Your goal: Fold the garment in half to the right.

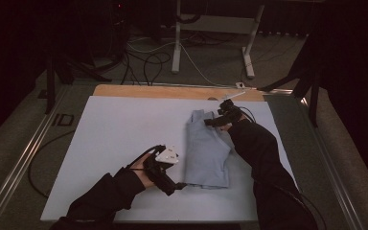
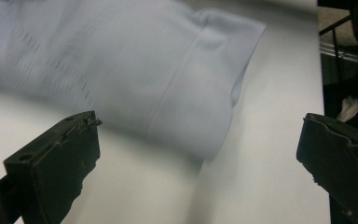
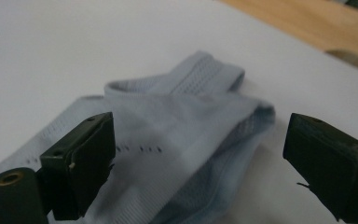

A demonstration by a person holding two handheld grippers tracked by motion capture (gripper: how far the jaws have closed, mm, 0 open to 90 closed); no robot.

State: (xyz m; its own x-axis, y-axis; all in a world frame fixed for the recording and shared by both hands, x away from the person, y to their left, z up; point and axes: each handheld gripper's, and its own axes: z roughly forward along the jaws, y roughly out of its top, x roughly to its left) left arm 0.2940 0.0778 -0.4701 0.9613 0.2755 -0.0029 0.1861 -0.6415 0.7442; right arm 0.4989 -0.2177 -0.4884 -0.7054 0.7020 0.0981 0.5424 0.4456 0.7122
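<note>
Folding looks well underway, judging by the high view: a pale blue garment (image 1: 206, 151) lies as a compact folded stack right of centre on the white tabletop (image 1: 115, 134), long axis running near-to-far. Left tool (image 1: 178, 185) sits at the stack's near left corner, tips just at the hem; right tool (image 1: 212, 121) is at the far end, by the narrower top part. Whether either touches cloth can't be told from here.

Left gripper view: left tool w/ jaws spread wide, nothing between them. Garment (image 2: 135, 74) lies beyond, a stitched hem edge and rounded folded corner toward the right, bare tabletop (image 2: 270, 140) past it. Cloth is blurred.

Right gripper view: right tool also wide open, gripping nothing. Garment (image 3: 182, 126) is ahead and partly between the jaws, w/ a mesh strap or band doubled over at its far end; wooden board (image 3: 307, 23) at the far right.

Judgement: main folds done, sides tucked in. Left approx: one more fold, far end over near or the reverse, plus tidying the loose strap end. Both tools seem poised to pinch, not yet closed.
</note>
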